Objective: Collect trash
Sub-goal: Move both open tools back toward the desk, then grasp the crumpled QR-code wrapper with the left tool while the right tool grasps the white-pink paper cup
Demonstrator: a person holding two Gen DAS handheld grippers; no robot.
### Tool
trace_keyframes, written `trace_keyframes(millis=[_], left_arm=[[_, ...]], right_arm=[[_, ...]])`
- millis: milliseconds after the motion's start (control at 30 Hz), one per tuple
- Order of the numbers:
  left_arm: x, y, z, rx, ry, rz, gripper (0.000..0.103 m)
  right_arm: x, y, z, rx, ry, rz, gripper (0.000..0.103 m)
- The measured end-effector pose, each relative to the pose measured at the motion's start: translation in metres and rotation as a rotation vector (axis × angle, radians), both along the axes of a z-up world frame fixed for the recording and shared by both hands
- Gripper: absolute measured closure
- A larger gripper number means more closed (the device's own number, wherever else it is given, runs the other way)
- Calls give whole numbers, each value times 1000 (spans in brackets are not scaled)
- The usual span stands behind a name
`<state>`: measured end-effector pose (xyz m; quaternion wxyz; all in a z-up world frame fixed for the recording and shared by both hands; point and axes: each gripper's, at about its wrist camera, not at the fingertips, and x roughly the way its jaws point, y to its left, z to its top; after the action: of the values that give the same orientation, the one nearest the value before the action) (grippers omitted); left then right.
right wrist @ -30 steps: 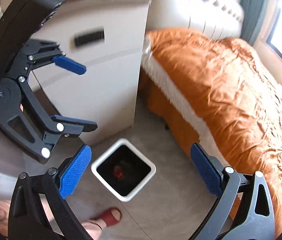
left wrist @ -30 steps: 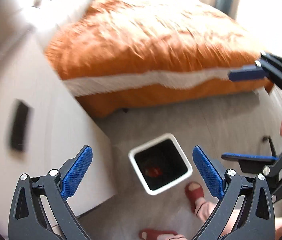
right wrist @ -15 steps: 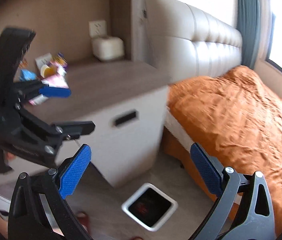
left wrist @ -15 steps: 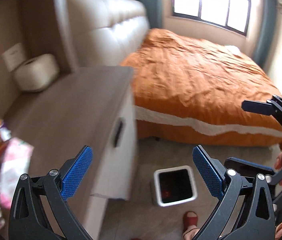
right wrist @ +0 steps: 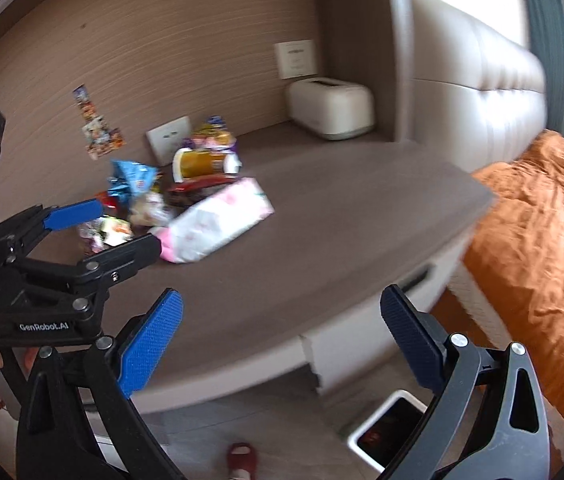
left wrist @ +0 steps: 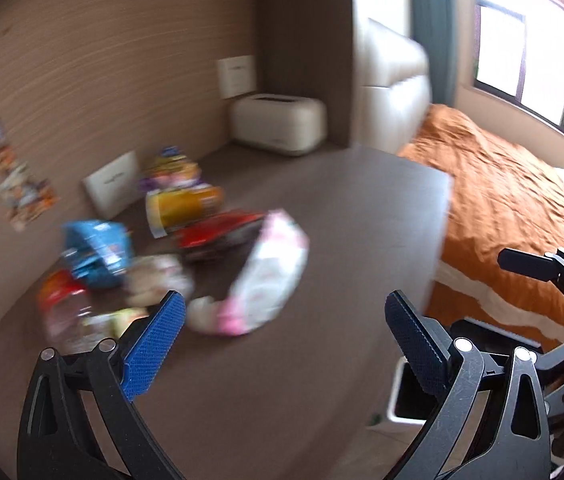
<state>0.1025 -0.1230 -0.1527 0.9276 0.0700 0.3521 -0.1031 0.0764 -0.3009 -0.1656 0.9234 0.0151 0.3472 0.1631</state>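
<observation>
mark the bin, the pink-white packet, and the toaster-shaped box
bin (right wrist: pixel 366 426), right wrist view, on its white rim.
pink-white packet (right wrist: pixel 217 220), right wrist view, mid-body.
toaster-shaped box (right wrist: pixel 332 110), right wrist view, front face.

We see a cream toaster-shaped box (right wrist: pixel 330 109) at the back corner of a brown cabinet top (right wrist: pixel 342 216), a white wall plate (right wrist: pixel 295 59) above it, and stickers (right wrist: pixel 97 128) on the wood-grain wall. To the right lies a bed with an orange cover (left wrist: pixel 510 208) and a padded cream headboard (right wrist: pixel 478 92). A red slipper (right wrist: pixel 243 455) shows on the floor.
</observation>
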Motion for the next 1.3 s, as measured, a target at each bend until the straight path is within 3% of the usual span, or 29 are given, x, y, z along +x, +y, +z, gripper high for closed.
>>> trace_keyframes(millis=[133,300,533,633,800,900,967,1000,1167,1200,1300], left_arm=[[2,57,-5,44,-3,90,5],[20,111,-17,81,14,150,5],[40,139,-42,95,66,109,5],[44,138,-45,113,51,61,5],[50,128,-46,131,30,3,5],[50,125,-47,117,18,-19,7],[46,122,-49,127,9,-32,14],[45,123,-52,101,40,-47,27],[42,130,-72,38,148,-34,34],[43,134,-71,14,148,-26,39],[49,140,-71,-9,145,6,39]], right_arm=[[19,47,-7,-11,20,48,4],[48,89,-17,-27,70,20,4],[89,121,-34,-5,165,-111,4],[100,120,-41,36,202,-170,5],[110,118,-51,100,264,-225,17],[105,121,-49,124,252,-218,34],[103,123,-49,144,253,-204,48],[103,122,-49,159,264,-199,50],[109,111,-56,236,336,-223,50],[111,110,-56,242,346,-232,50],[116,106,-59,287,385,-243,54]])
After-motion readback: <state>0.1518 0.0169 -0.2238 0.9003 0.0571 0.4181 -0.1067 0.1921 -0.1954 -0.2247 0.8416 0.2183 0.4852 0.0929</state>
